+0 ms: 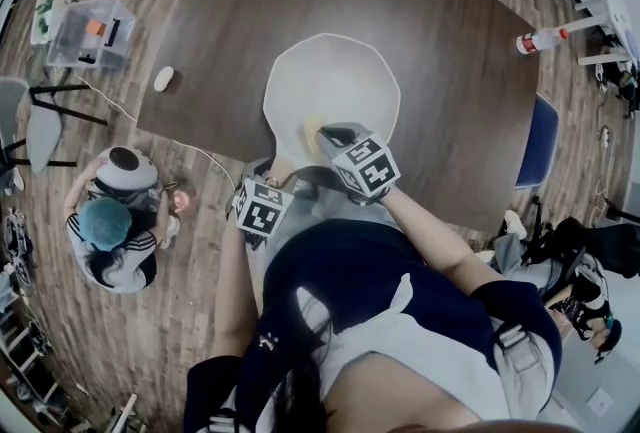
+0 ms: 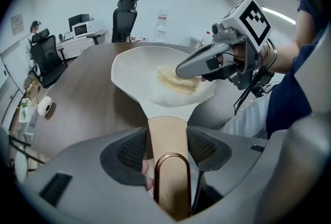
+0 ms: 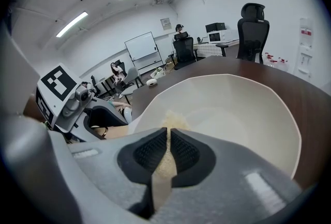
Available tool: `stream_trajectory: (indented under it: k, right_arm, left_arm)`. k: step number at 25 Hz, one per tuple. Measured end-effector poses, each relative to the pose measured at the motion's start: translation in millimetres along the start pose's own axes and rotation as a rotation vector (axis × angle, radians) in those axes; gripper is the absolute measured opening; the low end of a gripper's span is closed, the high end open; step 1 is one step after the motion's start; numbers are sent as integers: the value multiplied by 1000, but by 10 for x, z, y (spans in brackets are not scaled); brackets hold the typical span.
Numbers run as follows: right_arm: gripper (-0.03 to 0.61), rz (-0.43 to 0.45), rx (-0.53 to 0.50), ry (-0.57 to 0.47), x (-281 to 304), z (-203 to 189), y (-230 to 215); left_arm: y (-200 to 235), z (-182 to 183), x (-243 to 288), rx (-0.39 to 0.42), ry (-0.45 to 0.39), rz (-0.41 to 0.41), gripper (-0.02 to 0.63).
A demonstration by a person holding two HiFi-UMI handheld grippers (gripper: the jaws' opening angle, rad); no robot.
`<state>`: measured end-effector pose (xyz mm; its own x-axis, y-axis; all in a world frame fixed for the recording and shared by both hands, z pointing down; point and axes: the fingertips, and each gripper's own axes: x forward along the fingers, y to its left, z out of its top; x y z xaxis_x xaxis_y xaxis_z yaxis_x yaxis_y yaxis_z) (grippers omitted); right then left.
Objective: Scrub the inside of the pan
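On the dark table (image 1: 450,41), close to the person's edge, the white pan (image 1: 330,71) sits upright with its open side up. At the left of the head view, the left gripper (image 2: 166,143) stands astride the pan's wooden handle (image 2: 166,125). Its jaws are spread wide, one on each side of the wood just above the copper hanging loop (image 2: 172,176). No view shows them pressing in, so the pan is probably not yet braced.

Further right, a thin yellowish sponge (image 2: 178,82) lies on the pan's floor on the handle side. The right gripper (image 3: 168,140) has it pinched between jaws drawn nearly together and holds it down against the white surface.

The scrubbing looks to be at or near its start. The sponge is in contact, but the interior is an even clean white with no foam, streaks or dirt to mark which parts have been worked. The left gripper likely has to close on the handle. The far floor and the walls all round appear to remain for the sponge to cover.

The pan's long axis runs from the handle through the bowl. The handle points toward the person, down and slightly left in the head view, and the bowl lies toward the middle of the table.
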<state>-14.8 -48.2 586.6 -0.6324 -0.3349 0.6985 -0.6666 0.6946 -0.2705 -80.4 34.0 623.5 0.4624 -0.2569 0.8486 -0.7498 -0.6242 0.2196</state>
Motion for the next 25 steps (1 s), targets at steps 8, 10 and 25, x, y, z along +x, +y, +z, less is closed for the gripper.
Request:
stream_trajectory:
  k: [8,10,25]
  right_arm:
    - [18,162,120,110,167,-130,85]
    - [18,212,150,144,212,-155,107]
    - [18,493,228,339,419,-176,372]
  left_arm:
    - [-24,14,16,-10,41,-32,225]
    - [-24,19,6,-16,52,-36,225]
    - [-14,13,6,-19,66,-57,224]
